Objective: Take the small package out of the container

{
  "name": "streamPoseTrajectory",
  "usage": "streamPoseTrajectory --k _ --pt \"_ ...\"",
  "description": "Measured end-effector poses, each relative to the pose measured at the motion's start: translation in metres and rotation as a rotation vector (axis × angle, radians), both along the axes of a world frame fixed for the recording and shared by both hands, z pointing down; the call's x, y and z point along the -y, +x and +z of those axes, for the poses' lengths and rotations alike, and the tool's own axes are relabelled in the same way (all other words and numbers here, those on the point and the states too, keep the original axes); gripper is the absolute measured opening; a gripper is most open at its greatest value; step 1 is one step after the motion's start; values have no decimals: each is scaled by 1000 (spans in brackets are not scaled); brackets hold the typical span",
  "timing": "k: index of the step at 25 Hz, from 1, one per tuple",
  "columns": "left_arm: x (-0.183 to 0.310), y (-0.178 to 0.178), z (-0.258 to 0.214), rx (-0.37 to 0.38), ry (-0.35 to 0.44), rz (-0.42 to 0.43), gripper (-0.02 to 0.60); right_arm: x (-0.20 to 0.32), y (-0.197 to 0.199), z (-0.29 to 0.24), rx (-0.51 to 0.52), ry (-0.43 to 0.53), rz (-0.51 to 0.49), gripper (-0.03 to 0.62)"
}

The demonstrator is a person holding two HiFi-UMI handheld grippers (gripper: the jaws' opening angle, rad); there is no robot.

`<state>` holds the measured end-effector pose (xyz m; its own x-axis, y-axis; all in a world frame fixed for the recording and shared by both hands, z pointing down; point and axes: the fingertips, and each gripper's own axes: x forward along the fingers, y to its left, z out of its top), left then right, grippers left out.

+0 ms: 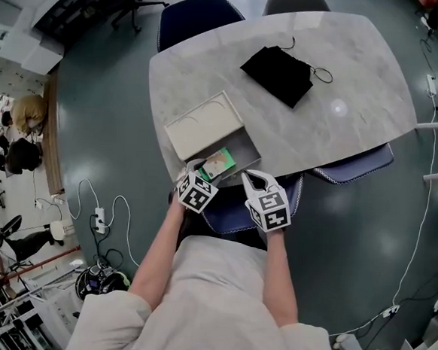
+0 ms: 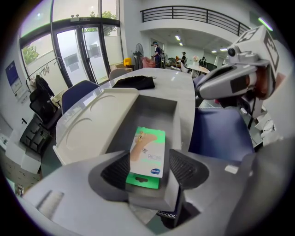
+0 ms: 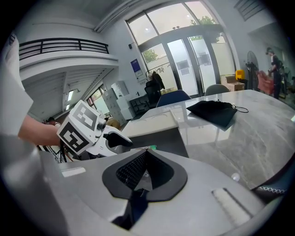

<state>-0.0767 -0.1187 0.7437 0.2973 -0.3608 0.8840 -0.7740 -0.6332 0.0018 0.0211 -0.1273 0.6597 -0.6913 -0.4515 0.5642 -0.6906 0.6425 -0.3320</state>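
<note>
Left gripper view shows the package [image 2: 147, 154], a flat, glossy white-and-green card pack, lying at the near end of the box [image 2: 152, 108] between the wide-spread jaws of the left gripper [image 2: 151, 167], whose ribbed black pads do not press it. I judge they should settle square to its long edges and close gently on so thin, slick a thing before lifting it clear of the near wall. The box is a smooth matte-grey rectangle, its pale moulded lid [image 2: 92, 124] beside it on the polished marble-look table [image 1: 321, 118], and the right gripper [image 3: 145, 154] hangs near the box's end, pinched together on nothing.
</note>
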Motion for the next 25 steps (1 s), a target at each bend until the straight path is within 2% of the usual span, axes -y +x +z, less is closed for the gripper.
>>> streamPoseTrajectory --k 6,14,19,25 --pt "3 4 9 23 -36 50 311 6 0 -1 3 3 -1 -2" --pt "8 5 16 45 -46 101 311 11 -5 -5 16 8 1 -2" --pt "13 7 21 48 -66 126 344 14 1 -3 29 -4 25 -2" --pt "14 9 28 81 -76 181 347 22 4 -6 41 -7 50 -2"
